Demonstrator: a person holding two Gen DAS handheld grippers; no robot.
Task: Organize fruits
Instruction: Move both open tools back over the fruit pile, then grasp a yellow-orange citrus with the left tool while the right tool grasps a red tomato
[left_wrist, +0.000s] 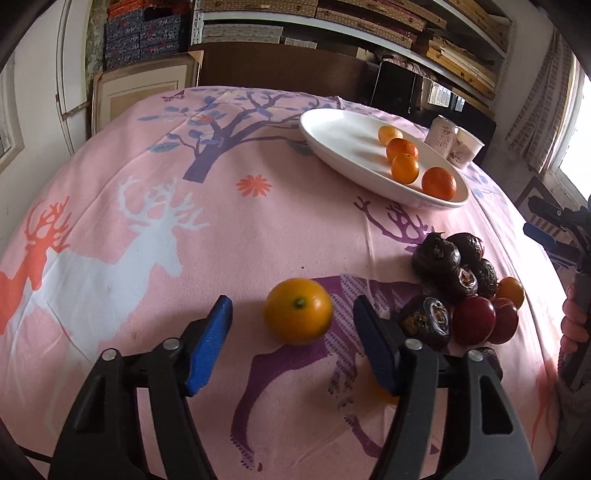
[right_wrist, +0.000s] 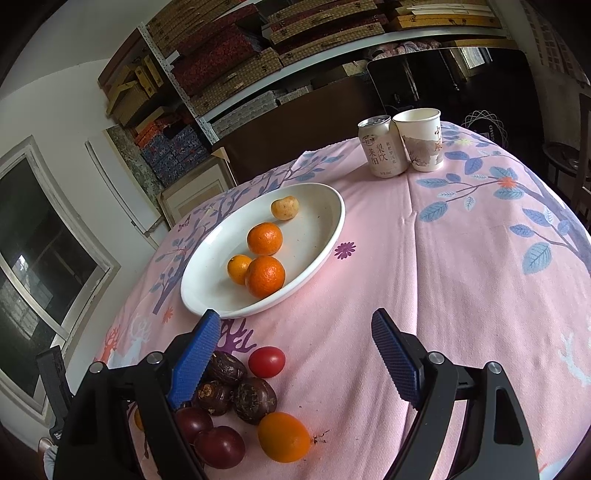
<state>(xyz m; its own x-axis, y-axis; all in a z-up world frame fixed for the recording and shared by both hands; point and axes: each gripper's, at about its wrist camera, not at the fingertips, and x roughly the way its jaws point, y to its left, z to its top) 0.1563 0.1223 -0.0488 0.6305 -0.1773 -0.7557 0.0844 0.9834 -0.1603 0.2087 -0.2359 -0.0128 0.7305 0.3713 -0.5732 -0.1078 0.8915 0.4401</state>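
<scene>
**Loose orange lying between the left gripper's parted pads**

An orange (left_wrist: 298, 311) is lying alone on the pink tablecloth (left_wrist: 147, 221), sitting between the blue pads of the left gripper (left_wrist: 291, 314) without either pad touching it; the jaws are standing apart with a gap on each side of the fruit. At about three o'clock from it, a pile of dark wrinkled fruits (left_wrist: 448, 266), red plums (left_wrist: 474, 320) and another small orange (left_wrist: 511, 291) is crowding together. At about one o'clock, further up the cloth, a white plate (left_wrist: 340, 147) is holding four oranges (left_wrist: 405, 168) in a loose row. Beyond the plate, a drink can (right_wrist: 380, 147) and a paper cup (right_wrist: 421, 138) are standing touching each other.

The right gripper (right_wrist: 295, 336) is hanging above the same pile with its jaws wide apart and nothing between them; the plate is sitting at its twelve o'clock. A person's hand (left_wrist: 574, 325) is showing at the right edge of the left wrist view, gripping a handle.
</scene>
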